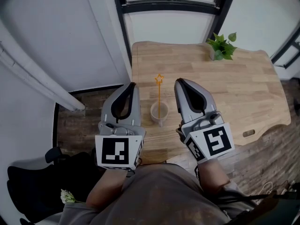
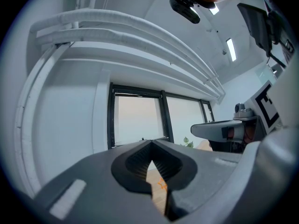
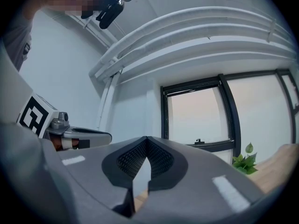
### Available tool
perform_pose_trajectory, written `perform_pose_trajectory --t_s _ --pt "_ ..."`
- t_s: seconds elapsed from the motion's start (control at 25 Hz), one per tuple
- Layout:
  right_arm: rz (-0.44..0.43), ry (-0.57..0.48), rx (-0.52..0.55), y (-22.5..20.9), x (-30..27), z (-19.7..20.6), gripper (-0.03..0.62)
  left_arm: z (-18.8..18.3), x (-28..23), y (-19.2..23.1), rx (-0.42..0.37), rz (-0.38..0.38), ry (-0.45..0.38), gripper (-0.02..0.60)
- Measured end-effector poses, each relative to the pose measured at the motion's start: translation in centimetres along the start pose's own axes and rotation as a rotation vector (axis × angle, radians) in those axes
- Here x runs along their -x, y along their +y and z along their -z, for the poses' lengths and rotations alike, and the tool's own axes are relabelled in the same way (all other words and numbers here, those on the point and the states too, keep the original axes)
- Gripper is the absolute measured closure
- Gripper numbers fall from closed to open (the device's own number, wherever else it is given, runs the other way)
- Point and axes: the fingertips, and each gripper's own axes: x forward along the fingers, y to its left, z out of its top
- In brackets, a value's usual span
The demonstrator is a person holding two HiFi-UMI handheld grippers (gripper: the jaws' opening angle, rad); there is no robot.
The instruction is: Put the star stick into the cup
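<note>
Star stick (image 1: 159, 95) stands upright in the white cup (image 1: 159, 113) near the 6 o'clock edge of the wooden table (image 1: 243, 93), its orange star well above the rim, while I hold both claws just beside it. My left gripper (image 1: 132, 85) sits at the cup's 9 o'clock and my right gripper (image 1: 179, 82) at its 3 o'clock, each with its jaws pressed together at the tips and nothing between them. A small potted plant (image 1: 222, 46) stands at the cup's 1 o'clock, well apart, by the table's far edge.
</note>
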Motion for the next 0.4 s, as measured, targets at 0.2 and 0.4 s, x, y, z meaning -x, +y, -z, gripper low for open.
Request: perform_pose_trajectory --t_s 0.2,0.4 --pt "-0.001 0.002 0.0 -0.04 -0.18 0.17 0.571 0.08 -0.16 0.07 -0.001 -0.001 0.001 0.581" --pt "-0.002 0.004 -0.001 -0.07 -0.5 0.39 0.571 0.26 -0.33 0.26 0.002 -0.001 0.003 0.581"
